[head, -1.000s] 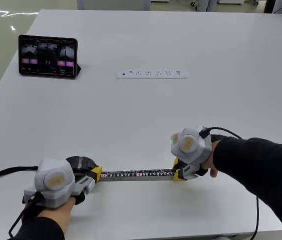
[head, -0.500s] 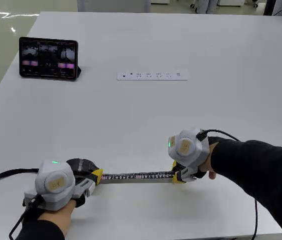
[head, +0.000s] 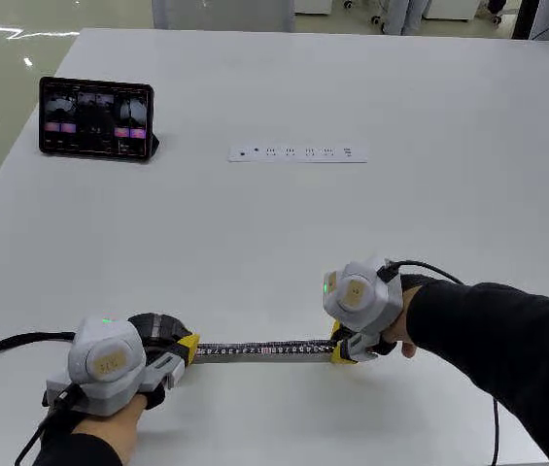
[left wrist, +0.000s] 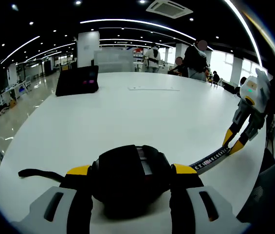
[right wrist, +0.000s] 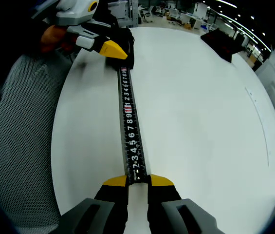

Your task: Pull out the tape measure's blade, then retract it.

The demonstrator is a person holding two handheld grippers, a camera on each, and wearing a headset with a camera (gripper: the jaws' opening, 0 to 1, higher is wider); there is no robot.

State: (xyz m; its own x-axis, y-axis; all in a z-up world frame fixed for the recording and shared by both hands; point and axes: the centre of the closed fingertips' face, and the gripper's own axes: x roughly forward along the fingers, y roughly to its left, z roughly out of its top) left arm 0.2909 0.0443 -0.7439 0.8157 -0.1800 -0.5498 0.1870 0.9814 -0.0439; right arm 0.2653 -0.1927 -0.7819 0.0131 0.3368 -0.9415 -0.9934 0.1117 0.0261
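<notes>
The black tape measure case [head: 155, 328] lies near the table's front edge, and my left gripper [head: 175, 357] is shut on it. In the left gripper view the case [left wrist: 132, 174] sits between the yellow-tipped jaws of the left gripper [left wrist: 131, 170]. The blade [head: 264, 346] runs flat on the table to the right, numbers up. My right gripper [head: 344, 351] is shut on the blade's end. In the right gripper view the blade [right wrist: 129, 117] stretches from the right gripper [right wrist: 138, 181] away to the case [right wrist: 123, 48]. The case's black strap [head: 21, 340] trails left.
A tablet [head: 96, 118] stands at the back left of the white table [head: 371, 223]. A white power strip [head: 298, 153] lies flat behind the middle. The front edge of the table runs just below both grippers. People stand far behind the table [left wrist: 195, 58].
My right gripper has slid a little to the left with the blade's end, so slightly less blade shows. The left gripper and case have stayed put. The head camera has tilted slightly.
</notes>
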